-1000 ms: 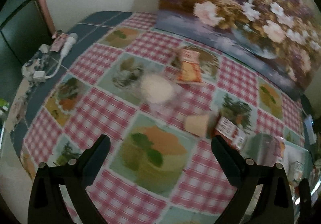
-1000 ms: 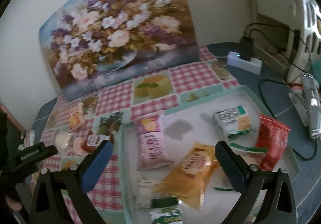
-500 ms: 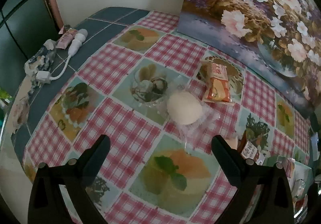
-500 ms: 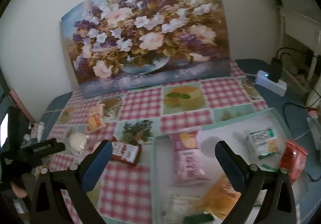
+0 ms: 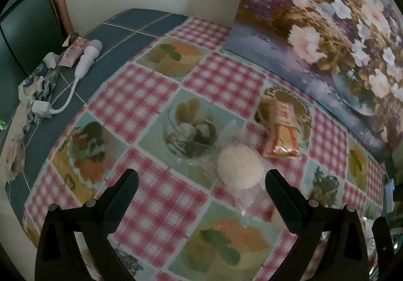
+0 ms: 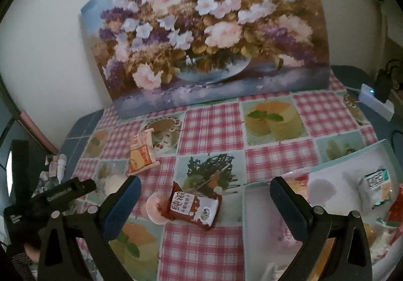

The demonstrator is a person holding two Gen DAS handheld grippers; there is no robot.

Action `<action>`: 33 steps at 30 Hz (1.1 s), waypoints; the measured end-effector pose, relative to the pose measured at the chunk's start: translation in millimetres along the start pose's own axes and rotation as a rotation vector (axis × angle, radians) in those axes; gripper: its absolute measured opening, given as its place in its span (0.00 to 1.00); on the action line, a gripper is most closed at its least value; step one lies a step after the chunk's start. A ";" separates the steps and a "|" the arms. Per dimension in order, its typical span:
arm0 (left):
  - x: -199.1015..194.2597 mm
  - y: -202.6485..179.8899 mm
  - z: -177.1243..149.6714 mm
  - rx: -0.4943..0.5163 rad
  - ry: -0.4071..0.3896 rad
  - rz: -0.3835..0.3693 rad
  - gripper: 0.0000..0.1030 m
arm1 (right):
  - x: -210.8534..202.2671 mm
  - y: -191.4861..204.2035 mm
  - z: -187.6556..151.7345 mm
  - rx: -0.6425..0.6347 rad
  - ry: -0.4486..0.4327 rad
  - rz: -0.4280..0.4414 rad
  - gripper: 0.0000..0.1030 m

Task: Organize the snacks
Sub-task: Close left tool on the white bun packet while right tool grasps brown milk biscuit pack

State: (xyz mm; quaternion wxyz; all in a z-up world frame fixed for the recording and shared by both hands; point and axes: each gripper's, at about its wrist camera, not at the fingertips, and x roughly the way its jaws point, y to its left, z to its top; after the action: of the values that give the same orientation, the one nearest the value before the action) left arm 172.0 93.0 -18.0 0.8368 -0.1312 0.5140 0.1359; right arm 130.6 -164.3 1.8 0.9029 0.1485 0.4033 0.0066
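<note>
The left gripper has its two black fingers spread wide with nothing between them, above a checked pink-and-white tablecloth with food pictures. Just ahead of its right finger lies a round white bun in clear plastic wrap, and beyond that, nearer the back edge of the tabletop, an orange-and-white snack packet. Only this view shows the left end of the tabletop well: bare blue tiles carrying a white cable with a plug and a small pink tube.

The right gripper is likewise wide apart and empty, its fingers padded in blue. Between them, on the cloth, lies a dark red snack pouch with white lettering, touching a pale pink round disc on its left. This view alone shows the pale teal tray with a white floor at the right end of the tabletop, holding a green-and-white packet and other wrappers that are cut off at the edge. It also shows the whole floral painting of a vase of pink, white and purple flowers leaning against the wall along the back edge, and a white power strip at the back right corner. The left gripper appears here from the side at the left, close to the bun; the orange packet lies farther back.
</note>
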 end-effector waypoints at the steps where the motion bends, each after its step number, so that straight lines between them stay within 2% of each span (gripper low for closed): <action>1: 1.1 2.6 2.6 -0.004 -0.003 0.001 0.98 | 3.8 1.7 0.9 -0.002 0.004 -0.003 1.00; 9: 20.3 12.2 16.0 -0.049 0.015 -0.020 0.98 | 33.1 13.1 -0.7 -0.019 0.056 0.001 1.00; 15: 41.7 -5.7 16.1 -0.037 0.057 -0.068 0.98 | 55.5 14.0 -9.0 -0.029 0.125 -0.021 0.96; 18: 50.7 -14.7 14.5 -0.028 0.078 -0.080 0.98 | 64.6 14.4 -14.7 -0.038 0.156 -0.037 0.90; 22: 60.3 -24.2 14.3 -0.037 0.096 -0.112 0.98 | 71.3 16.8 -20.1 -0.053 0.178 -0.045 0.90; 26: 69.4 -30.6 14.8 -0.031 0.096 -0.092 0.98 | 75.8 17.6 -23.4 -0.065 0.190 -0.051 0.90; 33: 82.9 -28.0 13.0 -0.022 0.151 -0.060 0.98 | 82.2 17.8 -28.1 -0.077 0.210 -0.073 0.86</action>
State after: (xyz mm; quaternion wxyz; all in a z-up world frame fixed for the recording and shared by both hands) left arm 229.0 79.4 -84.3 0.7979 -0.1653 0.5698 0.1063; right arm 167.5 -129.1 -70.7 0.8603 0.0975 0.5004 0.0047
